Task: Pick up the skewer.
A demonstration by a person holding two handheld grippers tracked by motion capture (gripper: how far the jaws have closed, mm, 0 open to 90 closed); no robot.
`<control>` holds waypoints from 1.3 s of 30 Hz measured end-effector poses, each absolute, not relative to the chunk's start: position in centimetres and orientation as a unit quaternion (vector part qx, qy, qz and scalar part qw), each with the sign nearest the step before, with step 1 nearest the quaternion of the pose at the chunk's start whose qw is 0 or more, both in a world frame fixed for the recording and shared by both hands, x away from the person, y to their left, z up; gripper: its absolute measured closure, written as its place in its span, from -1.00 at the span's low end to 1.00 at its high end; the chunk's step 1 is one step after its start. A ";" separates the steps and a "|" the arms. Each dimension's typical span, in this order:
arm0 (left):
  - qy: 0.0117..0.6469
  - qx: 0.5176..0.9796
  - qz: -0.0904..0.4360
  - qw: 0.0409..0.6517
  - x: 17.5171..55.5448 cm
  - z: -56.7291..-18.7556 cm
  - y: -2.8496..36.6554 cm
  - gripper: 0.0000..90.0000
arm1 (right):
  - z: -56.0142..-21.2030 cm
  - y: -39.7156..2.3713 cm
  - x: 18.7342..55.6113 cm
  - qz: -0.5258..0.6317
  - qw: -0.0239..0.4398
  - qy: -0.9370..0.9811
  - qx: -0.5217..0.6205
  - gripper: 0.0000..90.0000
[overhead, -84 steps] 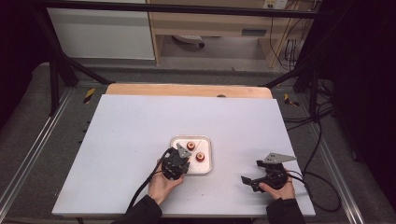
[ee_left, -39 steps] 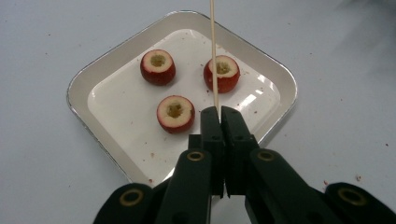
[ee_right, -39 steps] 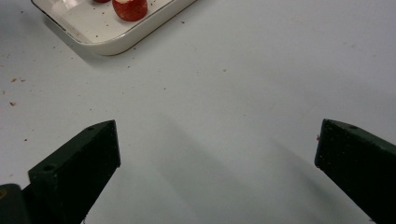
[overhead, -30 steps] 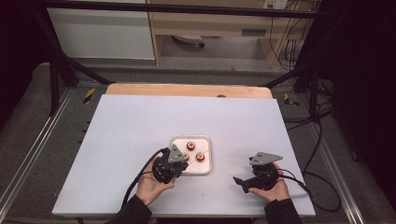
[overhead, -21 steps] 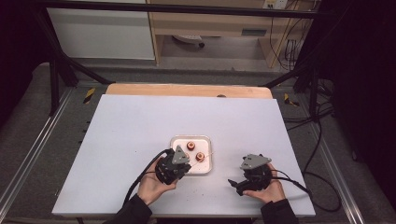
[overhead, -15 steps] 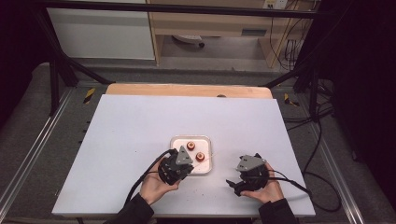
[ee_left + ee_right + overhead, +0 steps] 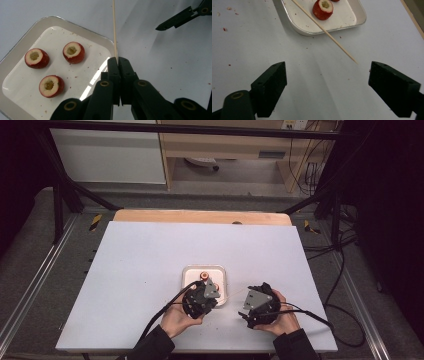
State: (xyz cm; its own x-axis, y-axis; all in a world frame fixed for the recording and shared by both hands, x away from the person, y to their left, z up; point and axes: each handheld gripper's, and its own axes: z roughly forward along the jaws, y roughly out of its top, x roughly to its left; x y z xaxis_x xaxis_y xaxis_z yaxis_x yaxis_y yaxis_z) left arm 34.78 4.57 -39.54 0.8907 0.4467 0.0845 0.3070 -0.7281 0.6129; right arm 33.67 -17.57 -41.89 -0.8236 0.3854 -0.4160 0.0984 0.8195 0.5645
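Wooden skewer (image 7: 114, 27) is pinched in the left gripper (image 7: 117, 60) by the tray (image 7: 20, 45) of cored red fruit pieces (image 7: 73, 52) near the bench's (image 7: 140, 270) front edge, right gripper (image 7: 327, 75) wide open, so I'd guess spearing a piece comes next.

desk (image 7: 150, 270): matt pale surface, wooden edge upper frame | tray (image 7: 17, 50): glossy white, smooth | skewer (image 7: 324, 31): bare pale wood | left gripper (image 7: 117, 62): matt black plastic | fruit pieces (image 7: 73, 52): shiny red skin

Left gripper (image 7: 117, 62) clamped tight, right gripper (image 7: 327, 72) spread wide apart
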 end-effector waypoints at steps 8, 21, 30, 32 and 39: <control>0.190 0.929 0.110 0.298 34.8 -39.4 3.4 0.97 | -41.9 -17.1 33.7 0.258 0.277 0.922 0.079 -0.44; 0.175 0.936 0.098 0.288 34.8 -39.2 2.4 0.97 | -42.1 -16.6 33.8 0.218 0.306 0.926 -0.029 0.06; 0.167 0.940 0.093 0.283 34.7 -39.2 2.1 0.97 | -42.3 -16.4 33.9 0.189 0.322 0.924 -0.084 0.44; 0.167 0.940 0.092 0.283 34.7 -39.2 2.1 0.97 | -42.4 -16.4 33.8 0.185 0.320 0.925 -0.094 0.54; 0.164 0.941 0.090 0.282 34.6 -39.2 2.0 0.97 | -42.6 -16.3 33.8 0.170 0.327 0.922 -0.122 0.76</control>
